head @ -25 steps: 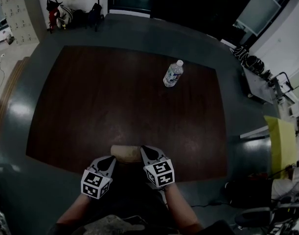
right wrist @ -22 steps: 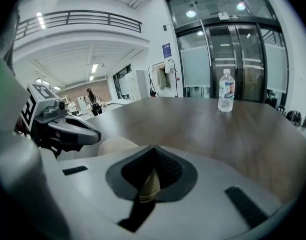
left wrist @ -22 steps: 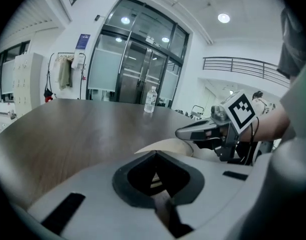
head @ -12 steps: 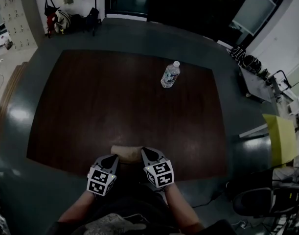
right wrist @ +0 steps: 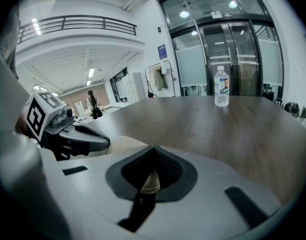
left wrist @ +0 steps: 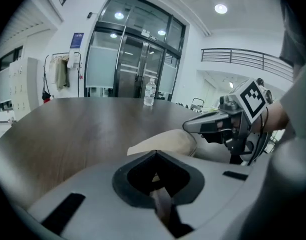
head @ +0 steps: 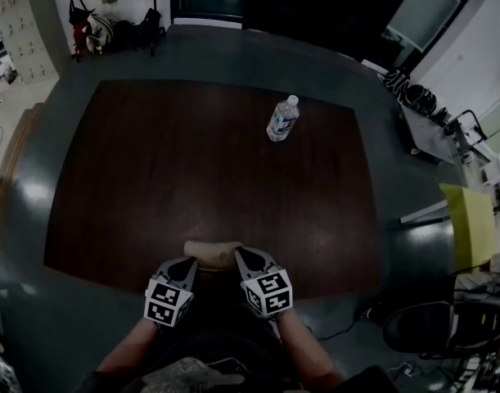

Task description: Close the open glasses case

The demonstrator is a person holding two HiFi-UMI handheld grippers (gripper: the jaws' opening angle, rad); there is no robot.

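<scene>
A tan glasses case (head: 210,254) lies near the table's front edge, a rounded oblong whose lid looks down; no seam shows. My left gripper (head: 191,264) sits at the case's left end and my right gripper (head: 240,255) at its right end, both close against it. In the left gripper view the left gripper (left wrist: 154,153) has its jaws together in a point, with the case (left wrist: 165,141) just beyond and the right gripper (left wrist: 187,127) opposite. The right gripper (right wrist: 154,148) is likewise shut, and the left gripper (right wrist: 105,143) faces it across the case (right wrist: 123,143).
A clear water bottle (head: 283,119) stands far back on the dark wooden table (head: 151,178), also seen as the bottle (left wrist: 149,92) and the bottle (right wrist: 221,87). The table's front edge runs just under the grippers. Chairs and clutter stand off to the right.
My left gripper has shifted slightly right, closer to the case. The case and my right gripper have hardly moved.
</scene>
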